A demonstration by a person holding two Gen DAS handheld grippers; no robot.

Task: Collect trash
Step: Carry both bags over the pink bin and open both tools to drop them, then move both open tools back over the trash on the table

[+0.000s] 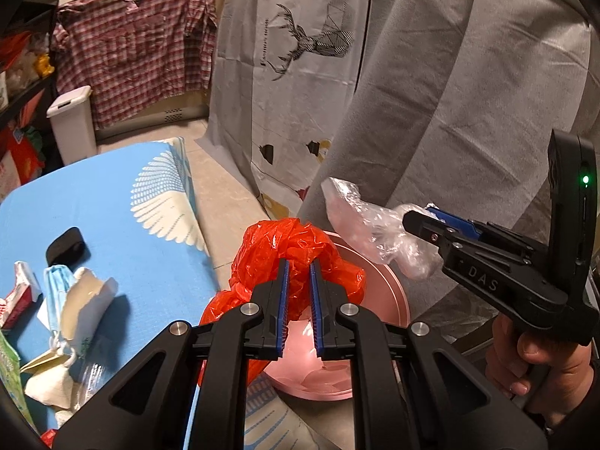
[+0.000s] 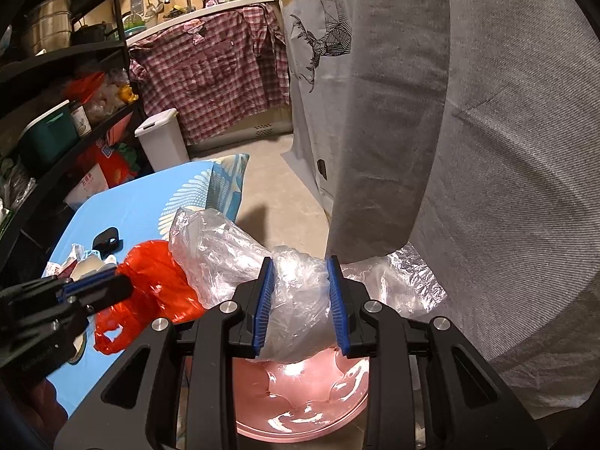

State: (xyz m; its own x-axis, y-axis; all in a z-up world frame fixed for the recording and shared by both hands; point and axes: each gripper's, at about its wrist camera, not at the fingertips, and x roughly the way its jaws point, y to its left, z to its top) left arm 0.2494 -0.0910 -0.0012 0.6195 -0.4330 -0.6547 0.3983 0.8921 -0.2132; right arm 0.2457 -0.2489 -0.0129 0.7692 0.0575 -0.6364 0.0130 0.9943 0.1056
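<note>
Blue tablecloth (image 1: 112, 202), littered, by tiled floor (image 1: 225, 195)

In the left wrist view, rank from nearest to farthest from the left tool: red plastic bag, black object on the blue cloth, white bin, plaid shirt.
1. Red plastic bag: clamped in the left tool.
2. Black object: left, on the blue cloth.
3. White bin: on the floor beyond the cloth.
4. Plaid shirt: hanging behind the bin.
</note>
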